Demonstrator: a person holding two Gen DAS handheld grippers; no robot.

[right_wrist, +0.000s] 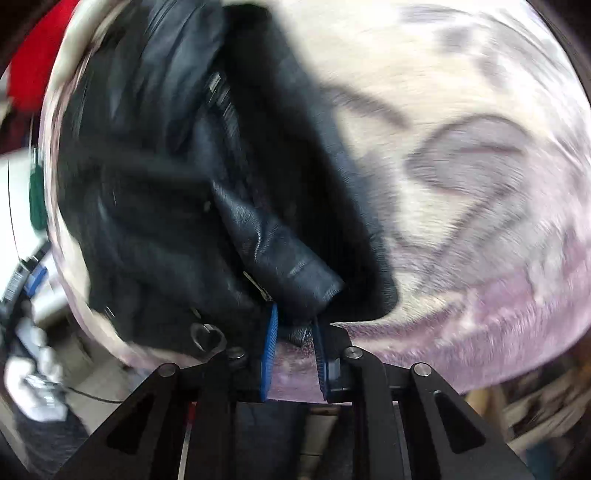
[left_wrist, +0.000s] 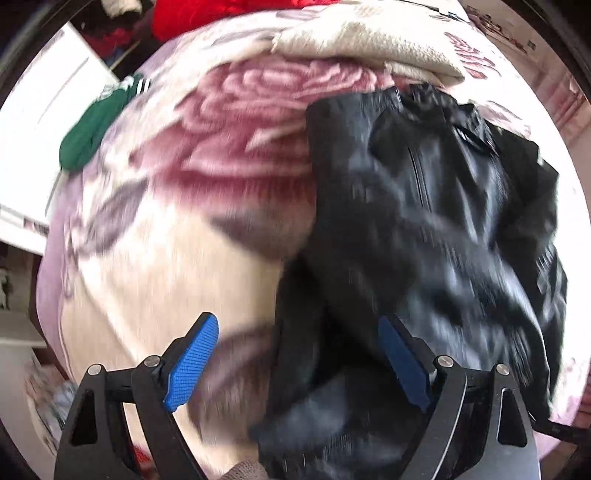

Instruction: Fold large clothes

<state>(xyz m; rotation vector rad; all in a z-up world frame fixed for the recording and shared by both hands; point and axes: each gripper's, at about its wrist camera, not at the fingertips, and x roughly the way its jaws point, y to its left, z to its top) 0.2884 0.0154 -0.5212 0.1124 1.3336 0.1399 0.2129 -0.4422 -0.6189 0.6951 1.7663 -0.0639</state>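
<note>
The left claw (left_wrist: 299, 354) hung wide open and angled down over a black leather jacket (left_wrist: 424, 221), which lay crumpled on a bed under a rose-patterned blanket (left_wrist: 229, 122). The right claw (right_wrist: 293, 328) pointed along the bed, its blue pads (right_wrist: 269, 347) pinched on a fold of the jacket's edge. No writing was legible; both views were blurred.

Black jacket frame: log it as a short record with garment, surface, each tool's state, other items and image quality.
garment: black jacket, crumpled, zip visible
surface: rose-print blanket
left tool: open, fabric lying between its pads, not clamped
right tool: shut on a jacket edge
other items: green garment, cream knit, red fabric behind the jacket
image quality: motion blur in both views
</note>
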